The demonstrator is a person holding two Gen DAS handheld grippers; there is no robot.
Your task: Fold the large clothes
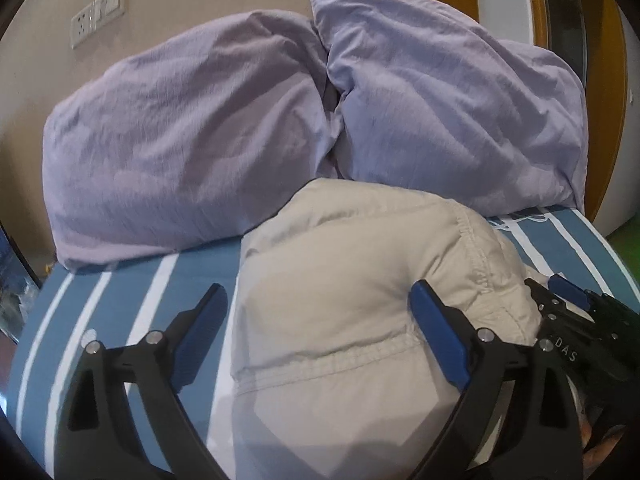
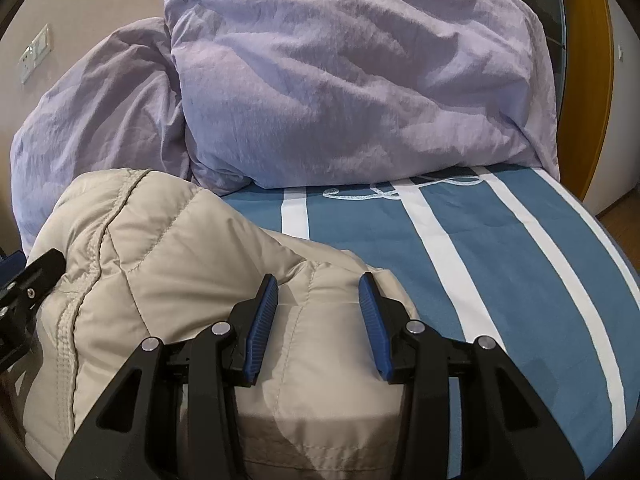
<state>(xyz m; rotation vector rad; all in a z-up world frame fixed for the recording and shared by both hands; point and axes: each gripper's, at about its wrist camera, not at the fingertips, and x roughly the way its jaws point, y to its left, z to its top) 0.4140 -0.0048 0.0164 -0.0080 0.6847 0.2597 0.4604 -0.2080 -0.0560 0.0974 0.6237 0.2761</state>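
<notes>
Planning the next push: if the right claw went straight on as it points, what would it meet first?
The beige jacket: the open right claw already straddles its bulge. Beyond lie the striped bedcover and a lilac pillow, though depth is hard to judge.

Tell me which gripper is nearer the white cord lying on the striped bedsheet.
Right. The right gripper sits over the beige jacket on the side toward the white cord. The left gripper straddles the jacket's far side, away from it.
</notes>
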